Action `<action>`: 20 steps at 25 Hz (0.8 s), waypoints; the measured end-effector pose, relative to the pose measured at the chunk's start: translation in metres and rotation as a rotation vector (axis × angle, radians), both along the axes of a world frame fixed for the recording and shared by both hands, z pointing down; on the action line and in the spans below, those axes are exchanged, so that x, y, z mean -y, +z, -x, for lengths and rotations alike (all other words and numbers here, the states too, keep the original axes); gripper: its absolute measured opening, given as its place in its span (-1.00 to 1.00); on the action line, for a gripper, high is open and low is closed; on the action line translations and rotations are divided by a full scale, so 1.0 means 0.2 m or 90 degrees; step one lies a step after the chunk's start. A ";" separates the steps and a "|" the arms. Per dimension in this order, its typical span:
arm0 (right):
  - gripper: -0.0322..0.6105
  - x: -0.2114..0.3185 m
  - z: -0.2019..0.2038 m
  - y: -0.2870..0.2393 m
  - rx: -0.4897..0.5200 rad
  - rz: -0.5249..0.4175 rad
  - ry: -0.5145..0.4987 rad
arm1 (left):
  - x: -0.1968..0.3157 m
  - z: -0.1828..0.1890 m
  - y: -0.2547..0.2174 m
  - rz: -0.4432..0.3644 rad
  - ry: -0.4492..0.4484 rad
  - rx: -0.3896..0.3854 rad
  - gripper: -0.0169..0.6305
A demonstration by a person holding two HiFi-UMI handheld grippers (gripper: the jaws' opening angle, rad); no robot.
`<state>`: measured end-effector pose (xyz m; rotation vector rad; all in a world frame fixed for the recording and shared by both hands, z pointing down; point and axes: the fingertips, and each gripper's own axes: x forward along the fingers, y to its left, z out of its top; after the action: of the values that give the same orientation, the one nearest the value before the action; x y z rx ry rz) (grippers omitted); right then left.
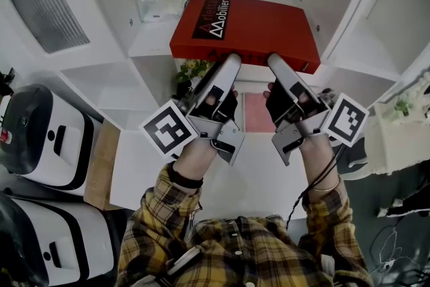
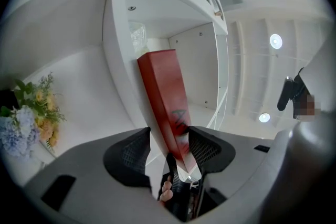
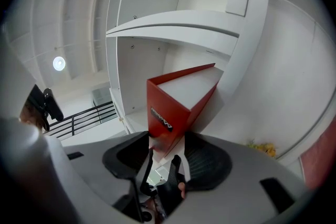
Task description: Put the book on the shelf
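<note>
- The left gripper has its two black ribbed pads set against the opposite faces of a red book, close to the book's near corner.
- The book runs from the jaws into an open compartment of the white shelf. Its far end is by the compartment's left wall.
- Crumpled clear plastic sits in the compartment's back left corner, just behind the book's far end.
- A bunch of pale blue and yellow flowers stands on the other side of that wall.
- A fingertip shows below the jaws.
</note>
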<state>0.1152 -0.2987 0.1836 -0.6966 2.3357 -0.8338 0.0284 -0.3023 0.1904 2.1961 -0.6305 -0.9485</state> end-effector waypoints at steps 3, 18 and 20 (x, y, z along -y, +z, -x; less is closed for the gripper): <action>-0.22 0.00 0.00 0.00 0.002 0.001 0.003 | 0.00 0.00 0.00 0.001 -0.006 -0.004 -0.23; -0.40 -0.01 -0.06 0.08 -0.004 0.036 0.032 | -0.01 0.00 0.04 0.020 -0.014 0.024 -0.34; -0.43 0.01 -0.06 0.08 -0.002 0.043 0.040 | 0.00 -0.01 0.04 0.022 -0.017 0.024 -0.36</action>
<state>0.1282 -0.2998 0.1991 -0.7964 2.2856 -0.8878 0.0306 -0.3019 0.1976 2.1844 -0.6894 -0.9055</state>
